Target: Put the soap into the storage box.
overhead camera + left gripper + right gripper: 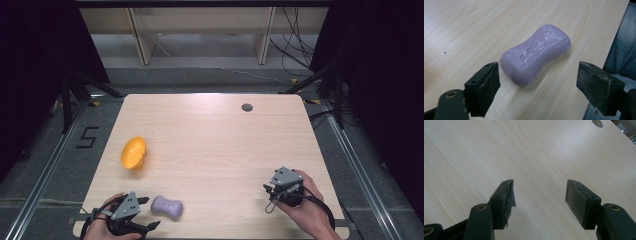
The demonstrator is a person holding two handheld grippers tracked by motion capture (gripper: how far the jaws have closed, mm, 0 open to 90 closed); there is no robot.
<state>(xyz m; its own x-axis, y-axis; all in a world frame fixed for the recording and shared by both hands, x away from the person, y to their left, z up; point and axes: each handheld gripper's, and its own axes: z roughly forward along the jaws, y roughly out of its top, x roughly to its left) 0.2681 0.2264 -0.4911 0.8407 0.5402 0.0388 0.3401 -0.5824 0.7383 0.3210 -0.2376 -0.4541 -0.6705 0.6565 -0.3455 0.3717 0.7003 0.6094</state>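
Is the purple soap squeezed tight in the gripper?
No, the soap lies free on the table ahead of the open left hand-held gripper.

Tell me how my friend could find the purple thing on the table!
Look at the wooden table, along the edge nearest the person, toward its left corner. There, just ahead of the open left gripper, lies the purple soap bar. It is pinched at the waist with a word stamped on top, unlike the orange bowl farther back.

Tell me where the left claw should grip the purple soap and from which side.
Grip the soap across its narrow middle, the pinched waist between the two rounded ends. It lies flat near the table's front edge, just ahead of the open left claw, so coming straight on over the near end looks best.
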